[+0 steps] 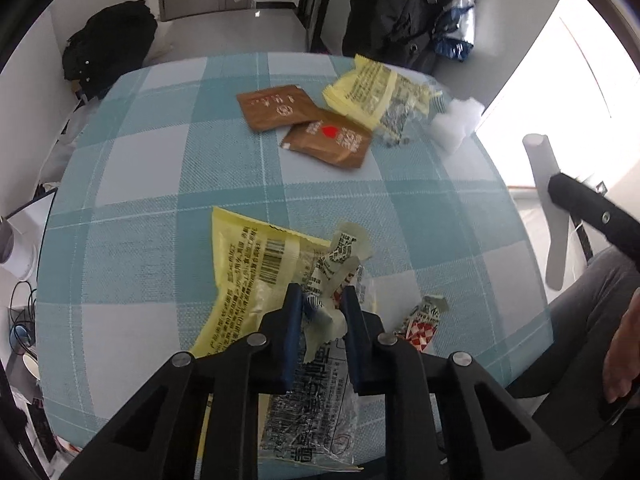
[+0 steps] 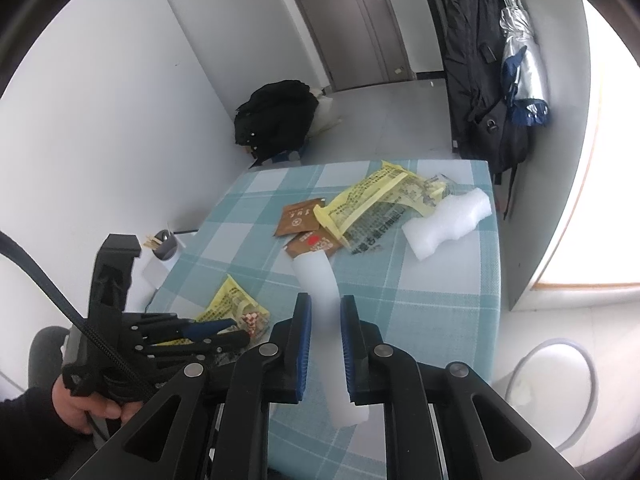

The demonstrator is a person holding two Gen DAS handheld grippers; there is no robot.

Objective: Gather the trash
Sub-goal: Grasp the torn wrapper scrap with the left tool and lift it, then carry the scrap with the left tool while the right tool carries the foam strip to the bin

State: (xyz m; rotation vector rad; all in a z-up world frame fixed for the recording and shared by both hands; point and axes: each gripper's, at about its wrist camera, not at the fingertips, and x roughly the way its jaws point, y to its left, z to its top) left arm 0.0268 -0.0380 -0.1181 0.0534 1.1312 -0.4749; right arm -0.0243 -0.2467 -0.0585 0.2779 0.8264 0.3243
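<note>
Left gripper (image 1: 322,294): its blue fingers are closing narrowly on a crumpled wrapper (image 1: 334,264) at the near table edge, pinching the paper between them.
Right gripper (image 2: 325,304): its jaws are clamping a white foam stick (image 2: 320,280), which is jutting forward over the table and back past the fingers.
Near trash: a yellow barcoded wrapper (image 1: 248,276) is lying under and left of the left fingers; a clear printed bag (image 1: 316,404) is sitting below them; a red-and-white checked sachet (image 1: 422,326) is lying just to the right.
Checked tablecloth (image 1: 160,184): blue and white, carrying all the litter.
Far trash: two brown sachets (image 1: 276,106), (image 1: 326,140) are overlapping; a second yellow wrapper (image 1: 368,88) is lying beside them, then a white foam block (image 2: 448,220) near the far corner.
Only in right view: the person's left hand (image 2: 86,404) is gripping the left tool; a white round bin rim (image 2: 560,380) is showing on the floor, contents unclear.
Only in left view: the checked sachet's print.
Background: a black backpack (image 2: 480,80) is hanging by the door.
</note>
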